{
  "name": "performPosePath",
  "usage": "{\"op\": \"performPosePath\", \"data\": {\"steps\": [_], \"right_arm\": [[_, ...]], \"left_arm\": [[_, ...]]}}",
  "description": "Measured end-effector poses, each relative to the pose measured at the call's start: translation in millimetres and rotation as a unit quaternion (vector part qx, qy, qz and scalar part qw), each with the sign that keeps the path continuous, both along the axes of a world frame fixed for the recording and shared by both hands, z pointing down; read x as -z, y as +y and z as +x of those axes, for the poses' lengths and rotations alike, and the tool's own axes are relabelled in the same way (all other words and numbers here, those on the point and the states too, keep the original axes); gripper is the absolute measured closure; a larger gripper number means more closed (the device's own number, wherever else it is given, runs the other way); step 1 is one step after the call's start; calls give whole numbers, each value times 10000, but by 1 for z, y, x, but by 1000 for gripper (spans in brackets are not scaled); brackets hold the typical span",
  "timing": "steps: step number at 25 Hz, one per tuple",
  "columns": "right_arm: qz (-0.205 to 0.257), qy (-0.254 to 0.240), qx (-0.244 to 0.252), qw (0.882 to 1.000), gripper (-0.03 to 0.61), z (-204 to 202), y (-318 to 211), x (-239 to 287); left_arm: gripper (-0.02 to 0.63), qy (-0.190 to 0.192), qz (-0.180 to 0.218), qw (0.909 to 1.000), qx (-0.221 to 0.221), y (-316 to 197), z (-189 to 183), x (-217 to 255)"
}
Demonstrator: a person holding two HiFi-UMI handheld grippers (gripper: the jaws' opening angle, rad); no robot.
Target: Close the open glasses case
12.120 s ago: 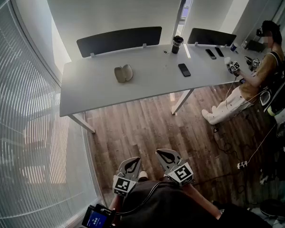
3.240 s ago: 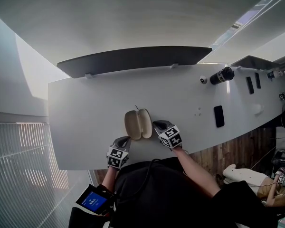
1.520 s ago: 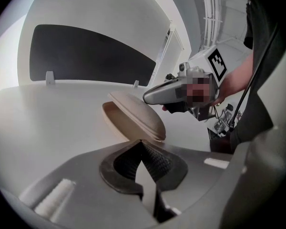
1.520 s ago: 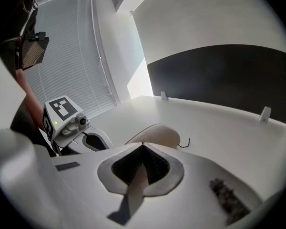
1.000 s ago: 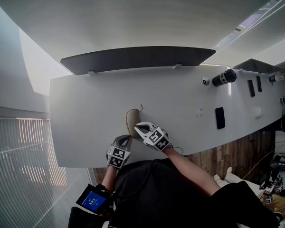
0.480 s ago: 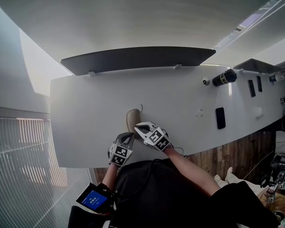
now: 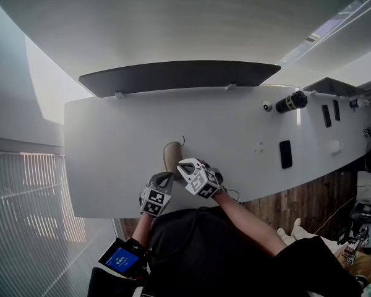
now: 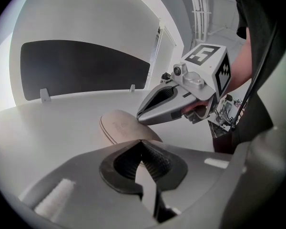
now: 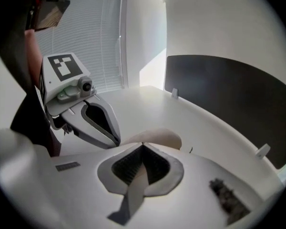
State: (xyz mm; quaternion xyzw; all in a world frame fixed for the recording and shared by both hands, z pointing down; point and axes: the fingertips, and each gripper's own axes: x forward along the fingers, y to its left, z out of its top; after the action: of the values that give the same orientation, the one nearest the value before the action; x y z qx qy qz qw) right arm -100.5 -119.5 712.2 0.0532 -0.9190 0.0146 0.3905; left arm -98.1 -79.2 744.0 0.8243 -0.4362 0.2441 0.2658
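1. Case (image 7: 171, 153) lies folded shut on the desk (image 7: 111, 141), near its front edge.
2. Left gripper (image 8: 140, 141): jaws pressed together, empty, just beside case.
3. Right gripper (image 9: 143, 144): jaws pressed together, empty, tips at case.

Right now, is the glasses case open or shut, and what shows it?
Shut: the glasses case shows its halves stacked with only a thin seam; the head view shows one lobe.
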Motion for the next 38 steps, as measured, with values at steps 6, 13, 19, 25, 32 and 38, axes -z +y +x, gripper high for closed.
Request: {"op": "performPosePath", "data": {"steps": [6, 13, 19, 25, 32, 38], "right_arm": [[-21, 222, 87, 9997, 574, -2, 2, -3], [-60, 730, 259, 9970, 574, -4, 3, -6], [-97, 576, 115, 9982, 575, -2, 0, -6], [-379, -71, -320, 9987, 574, 1, 1, -7], [-743, -539, -847, 9922, 574, 6, -8, 1], [-433, -1124, -874, 9889, 574, 9, -13, 29]], "left_arm": [[604, 61, 43, 10000, 1, 0, 0, -1], [603, 27, -12, 10000, 66, 2, 0, -6], [604, 23, 8, 9999, 112, -1, 1, -6], [604, 52, -37, 9998, 174, 3, 1, -9], [606, 93, 91, 9999, 21, -2, 4, -1], [606, 96, 371, 9993, -23, -6, 7, 17]]}}
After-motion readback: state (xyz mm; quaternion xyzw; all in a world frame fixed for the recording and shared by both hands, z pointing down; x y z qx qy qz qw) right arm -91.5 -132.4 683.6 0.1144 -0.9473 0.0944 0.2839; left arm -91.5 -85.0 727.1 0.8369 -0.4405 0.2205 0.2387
